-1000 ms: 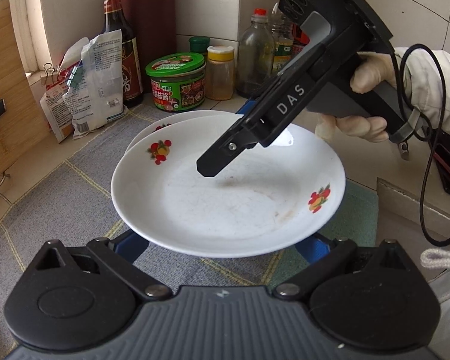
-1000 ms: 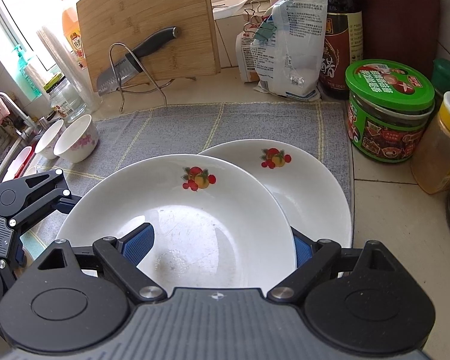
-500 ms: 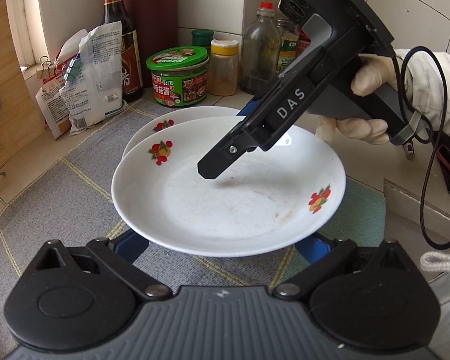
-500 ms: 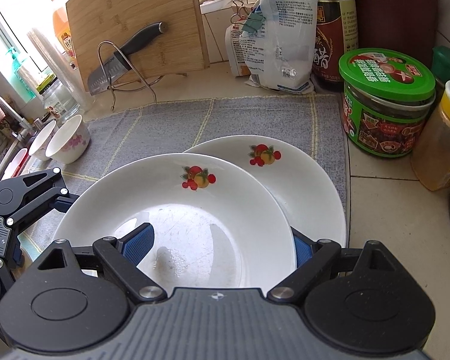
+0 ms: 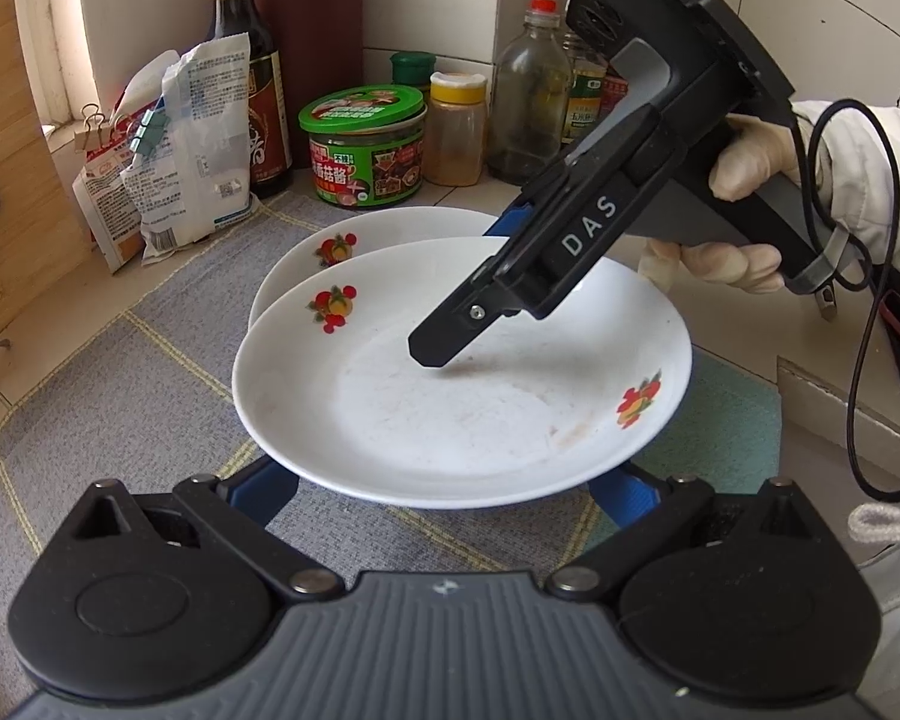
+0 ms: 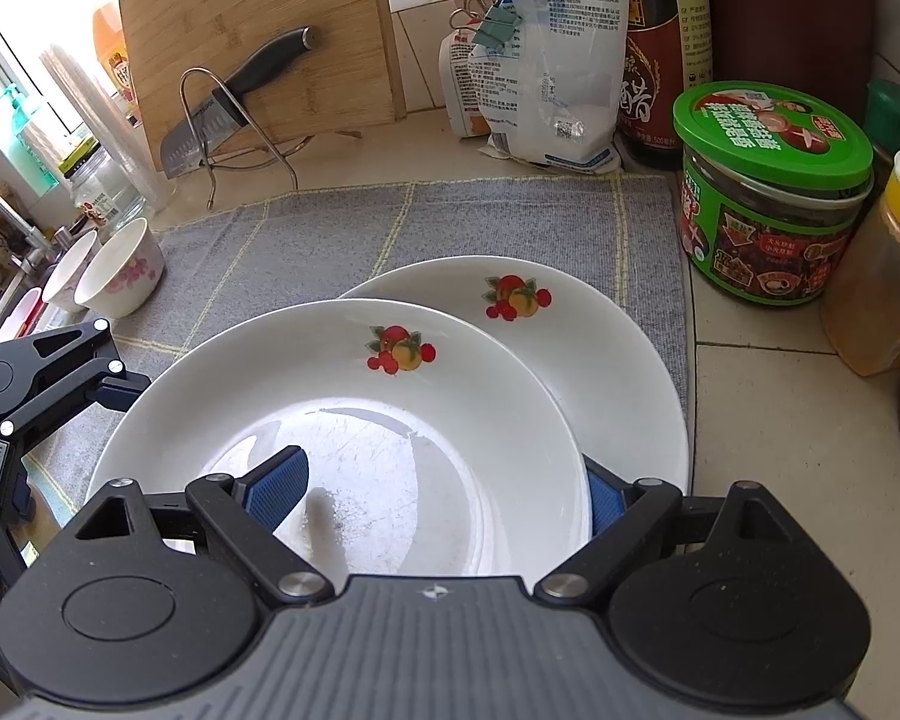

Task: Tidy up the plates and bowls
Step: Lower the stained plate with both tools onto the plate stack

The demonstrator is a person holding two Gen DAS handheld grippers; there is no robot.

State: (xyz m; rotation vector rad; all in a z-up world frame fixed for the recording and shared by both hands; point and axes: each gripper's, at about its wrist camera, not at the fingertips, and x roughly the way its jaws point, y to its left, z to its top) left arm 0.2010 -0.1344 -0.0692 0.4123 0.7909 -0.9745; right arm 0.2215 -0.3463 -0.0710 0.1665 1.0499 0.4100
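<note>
The right hand-held gripper is clamped on the near plate: one blue finger lies inside the dish and the other sits under the rim on its far right side, so the plate's edge is pinched between them. In the left wrist view this same plate fills the middle, with the right hand-held gripper slanting down onto it from the upper right, held by a gloved hand.

The left hand-held gripper has its blue fingers spread wide apart, one at each side just below the near rim of the plate; whether they touch it I cannot tell.

Just behind, a second plate with the same fruit print lies on the grey mat, partly covered by the held one.

Farther off, two small bowls stand near the mat's left edge. A green-lidded jar stands on the table to the right, and a cutting board with a knife leans at the back.
</note>
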